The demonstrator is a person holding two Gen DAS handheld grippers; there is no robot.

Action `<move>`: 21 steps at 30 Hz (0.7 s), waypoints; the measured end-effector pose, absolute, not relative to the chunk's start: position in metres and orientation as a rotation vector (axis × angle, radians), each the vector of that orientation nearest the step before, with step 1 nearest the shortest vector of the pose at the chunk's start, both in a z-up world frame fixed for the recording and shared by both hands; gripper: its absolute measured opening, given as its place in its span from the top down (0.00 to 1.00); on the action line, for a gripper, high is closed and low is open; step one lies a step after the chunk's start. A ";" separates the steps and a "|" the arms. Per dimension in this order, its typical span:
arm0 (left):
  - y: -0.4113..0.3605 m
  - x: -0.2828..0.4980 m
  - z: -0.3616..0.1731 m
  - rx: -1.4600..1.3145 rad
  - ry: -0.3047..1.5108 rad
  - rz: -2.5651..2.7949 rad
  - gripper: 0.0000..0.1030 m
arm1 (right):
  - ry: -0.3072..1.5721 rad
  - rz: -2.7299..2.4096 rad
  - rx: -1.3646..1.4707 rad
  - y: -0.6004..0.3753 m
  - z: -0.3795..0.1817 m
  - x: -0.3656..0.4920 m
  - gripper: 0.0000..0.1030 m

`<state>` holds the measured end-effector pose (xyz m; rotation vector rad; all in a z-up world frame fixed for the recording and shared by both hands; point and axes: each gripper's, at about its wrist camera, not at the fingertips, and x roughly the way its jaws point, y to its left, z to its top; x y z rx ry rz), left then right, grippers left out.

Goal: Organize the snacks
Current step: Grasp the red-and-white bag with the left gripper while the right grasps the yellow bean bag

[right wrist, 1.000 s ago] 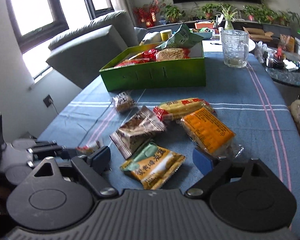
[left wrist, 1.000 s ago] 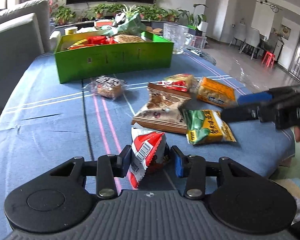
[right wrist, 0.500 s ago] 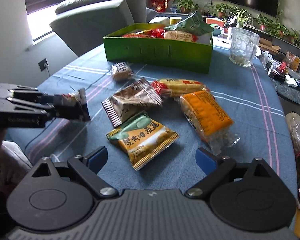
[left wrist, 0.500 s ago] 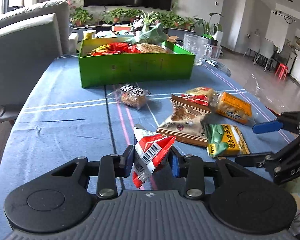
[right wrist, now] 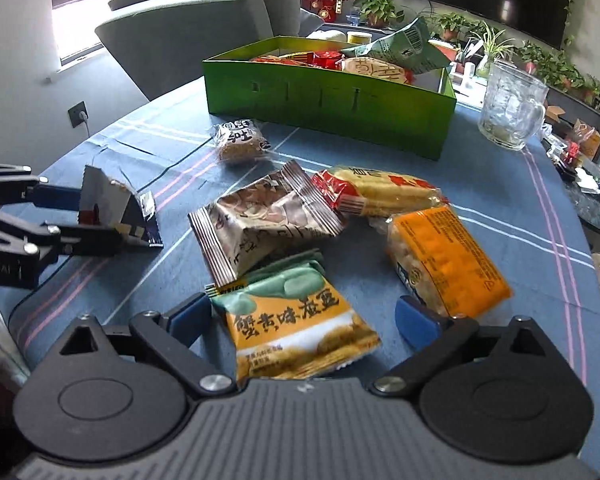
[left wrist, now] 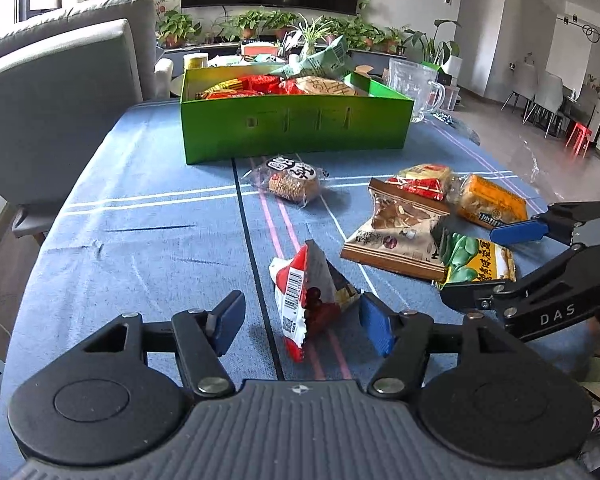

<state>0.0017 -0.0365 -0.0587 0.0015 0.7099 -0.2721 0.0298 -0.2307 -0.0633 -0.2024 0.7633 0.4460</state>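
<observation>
left wrist view: left gripper (left wrist: 302, 322) low over the blue striped desk (left wrist: 140, 216), fingers (left wrist: 230, 318) spread apart, red-and-white snack packet (left wrist: 306, 294) standing tilted between them, leaning against the right blue pad, clear of the left one. green box (left wrist: 296, 126) at the far end, already packed with red and beige packets. round cake packet (left wrist: 294, 178) just in front of the box. brown packet (left wrist: 398, 232), red-yellow packet (left wrist: 422, 180), orange cracker packet (left wrist: 490, 202) and green-yellow bean packet (left wrist: 476, 260) clustered to the right, overlapping. right gripper (left wrist: 480, 268) reaching in from the right edge, fingers apart on either side of the bean packet's end. glass mug (left wrist: 416, 88) behind the box corner

right wrist view: right gripper (right wrist: 304, 320) with fingers (right wrist: 190, 320) wide apart, green-yellow bean packet (right wrist: 296, 320) lying flat between them, untouched on the left, contact on the right unclear. orange cracker packet (right wrist: 448, 260) beside the right pad, brown packet (right wrist: 264, 220) and red-yellow packet (right wrist: 376, 192) beyond. left gripper (right wrist: 96, 216) at the left edge around the red-and-white snack packet (right wrist: 104, 200). green box (right wrist: 328, 96) farther back, glass mug (right wrist: 508, 108) to its right
</observation>
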 end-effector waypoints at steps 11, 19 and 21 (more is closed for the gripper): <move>-0.049 0.008 -0.065 0.023 0.711 -0.290 0.50 | 0.750 0.468 -0.180 -0.229 -0.059 0.026 0.24; -0.051 0.006 -0.058 -0.011 0.697 -0.319 0.62 | 0.713 0.508 -0.151 -0.227 -0.048 0.016 0.24; -0.050 0.005 -0.054 -0.012 0.684 -0.321 0.62 | 0.685 0.510 -0.134 -0.228 -0.040 0.014 0.24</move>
